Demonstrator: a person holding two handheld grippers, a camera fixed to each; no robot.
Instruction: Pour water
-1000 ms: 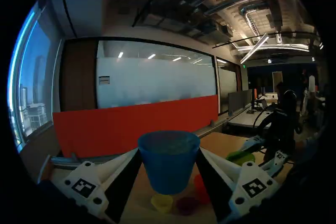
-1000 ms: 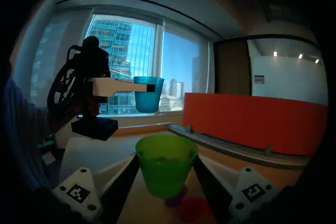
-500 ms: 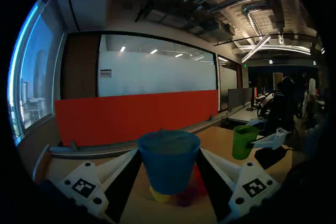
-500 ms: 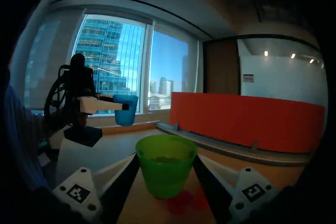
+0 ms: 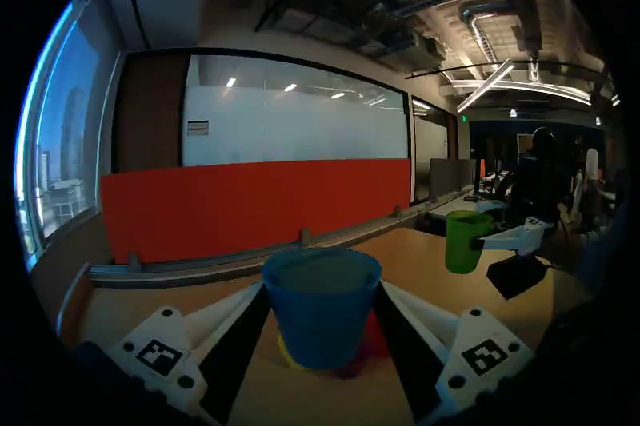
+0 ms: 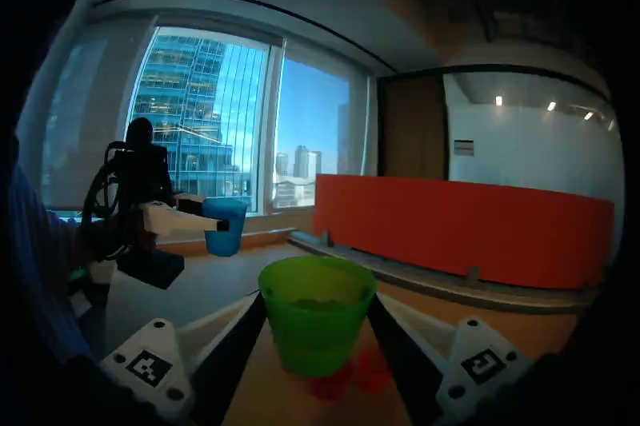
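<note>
In the left gripper view my left gripper [image 5: 322, 322] is shut on an upright blue cup [image 5: 322, 306], held above the wooden table [image 5: 448, 290]. Farther right in that view the right gripper [image 5: 480, 244] holds a green cup [image 5: 464, 240] upright. In the right gripper view my right gripper [image 6: 317, 330] is shut on that green cup [image 6: 317, 316], and off to the left the left gripper [image 6: 216, 224] carries the blue cup [image 6: 223, 226]. Small yellow and red cups [image 5: 366, 340] stand on the table behind the blue cup; red ones [image 6: 352, 370] show below the green cup.
An orange partition [image 5: 256, 206] with a metal rail [image 5: 240, 260] runs along the table's far edge. Large windows [image 6: 208, 130] lie beyond the table. A sleeve [image 6: 40, 266] and hand hold the left gripper. A person [image 5: 538, 186] sits in the office behind.
Both grippers have come lower toward the table, each keeping its cup upright. In the right gripper view the blue cup has dropped and drifted left; the small cups now sit partly hidden behind the held cups.
</note>
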